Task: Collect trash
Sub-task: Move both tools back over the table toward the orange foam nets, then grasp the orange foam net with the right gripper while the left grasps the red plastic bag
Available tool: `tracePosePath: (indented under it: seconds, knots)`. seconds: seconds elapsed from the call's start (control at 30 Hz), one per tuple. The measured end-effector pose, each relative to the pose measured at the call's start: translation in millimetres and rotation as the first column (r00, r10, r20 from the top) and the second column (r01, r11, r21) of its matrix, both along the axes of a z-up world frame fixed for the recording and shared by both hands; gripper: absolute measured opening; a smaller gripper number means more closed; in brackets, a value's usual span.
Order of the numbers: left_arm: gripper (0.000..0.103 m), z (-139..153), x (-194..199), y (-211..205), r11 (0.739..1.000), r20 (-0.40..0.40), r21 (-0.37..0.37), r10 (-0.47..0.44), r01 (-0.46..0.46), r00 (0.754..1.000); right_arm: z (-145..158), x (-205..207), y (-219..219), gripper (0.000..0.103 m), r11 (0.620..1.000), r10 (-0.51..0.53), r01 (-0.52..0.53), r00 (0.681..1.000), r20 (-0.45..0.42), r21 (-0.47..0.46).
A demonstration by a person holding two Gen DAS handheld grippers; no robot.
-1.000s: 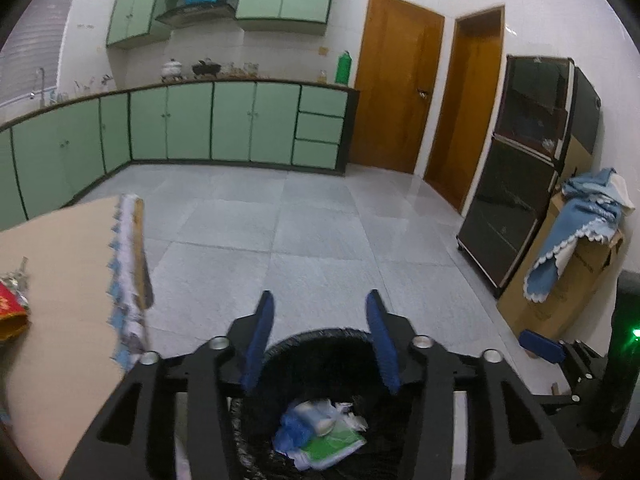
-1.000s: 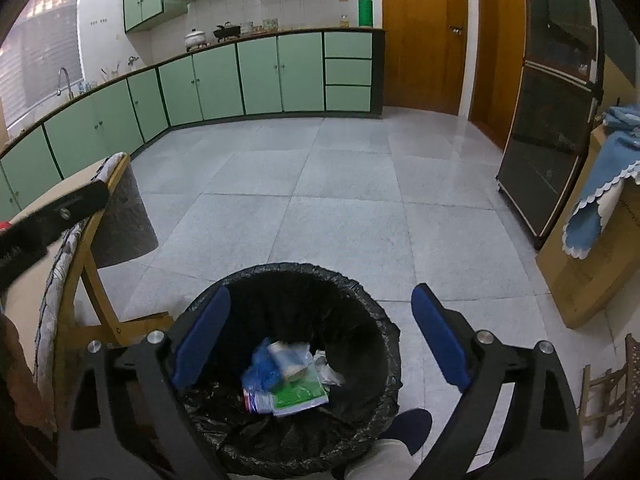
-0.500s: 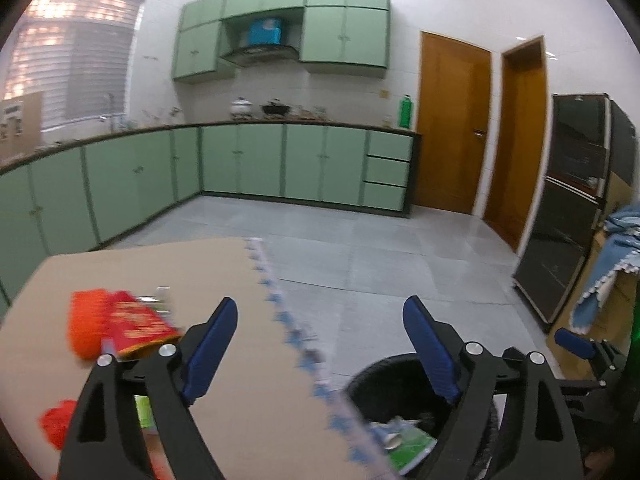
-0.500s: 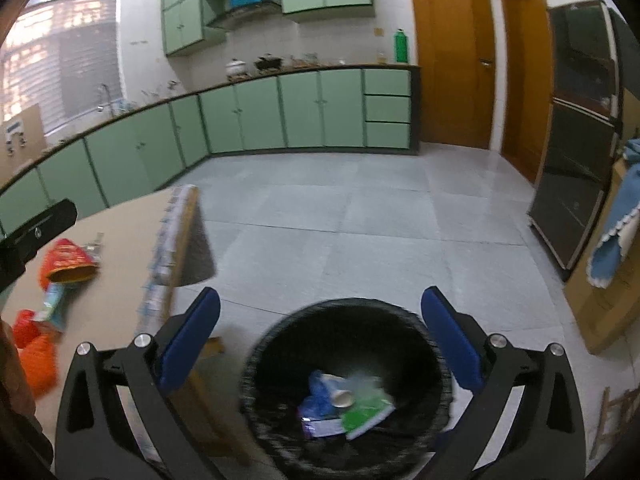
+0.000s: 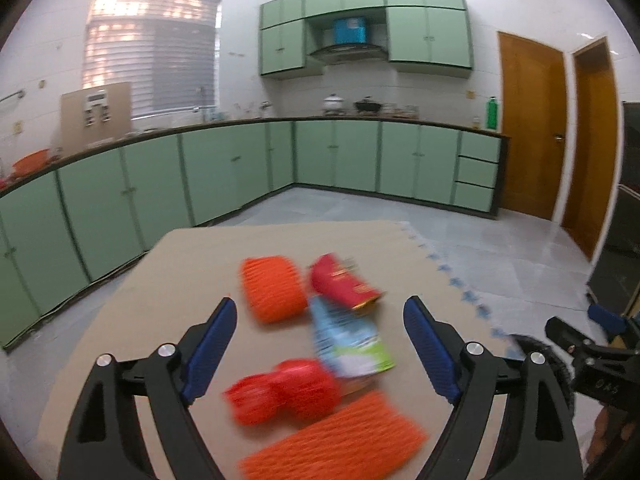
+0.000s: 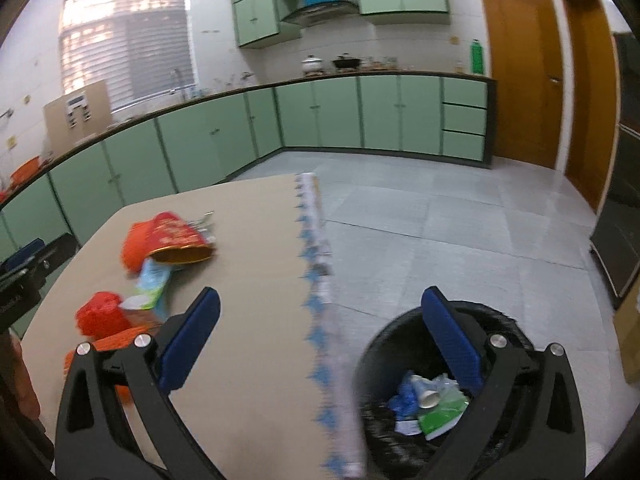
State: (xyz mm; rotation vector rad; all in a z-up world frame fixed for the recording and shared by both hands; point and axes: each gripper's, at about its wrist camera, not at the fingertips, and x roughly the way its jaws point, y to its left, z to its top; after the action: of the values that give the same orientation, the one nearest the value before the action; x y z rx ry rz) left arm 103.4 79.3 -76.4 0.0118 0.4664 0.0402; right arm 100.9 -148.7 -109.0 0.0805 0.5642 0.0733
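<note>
My left gripper point(image 5: 320, 350) is open and empty above the beige table point(image 5: 180, 280). Trash lies between and ahead of its fingers: an orange foam net point(image 5: 273, 289), a red snack bag point(image 5: 342, 286), a blue-green wrapper point(image 5: 348, 338), a red crumpled net point(image 5: 284, 390) and a flat orange net point(image 5: 336, 436). My right gripper point(image 6: 320, 338) is open and empty over the table's right edge. The black-lined trash bin point(image 6: 500, 322) stands on the floor to the right, holding wrappers and a paper cup point(image 6: 424, 390). The red bag point(image 6: 172, 240) also shows in the right wrist view.
The table point(image 6: 248, 280) has a fringed cloth edge point(image 6: 316, 264) next to the bin. Green kitchen cabinets point(image 5: 240, 168) line the far walls. Brown doors point(image 5: 528, 128) stand at the right. My right gripper point(image 5: 592, 352) shows at the right edge of the left wrist view.
Both grippers swung left from the bin toward the table. The left one opened wide and now faces the trash pile. The right one still has the bin under its right finger.
</note>
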Motion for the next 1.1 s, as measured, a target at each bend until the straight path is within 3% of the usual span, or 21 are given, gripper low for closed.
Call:
tracePosePath:
  seconds: [0.3,0.5,0.8,1.1]
  knots:
    - [0.084,-21.4,-21.7,66.5,0.991,-0.052,-0.001,0.131,-0.132,0.990,-8.8,-13.9,88.8,0.098,0.986,0.162,-0.163,0.987,-0.016,-0.025]
    - [0.084,-31.7,-30.5,87.4,0.986,-0.069,0.000,0.164,-0.165,0.984,-12.7,-22.9,127.6,0.097,0.979,0.201,-0.202,0.979,-0.036,-0.016]
    - [0.084,-41.2,-34.8,104.8,0.983,-0.087,-0.005,0.182,-0.183,0.979,-32.0,-22.5,152.8,0.095,0.983,0.174,-0.180,0.979,-0.107,-0.047]
    - [0.084,-54.5,-32.4,108.2,0.984,-0.118,0.009,0.180,-0.180,0.976,-46.7,-16.8,147.5,0.087,0.987,0.138,-0.149,0.977,-0.160,-0.057]
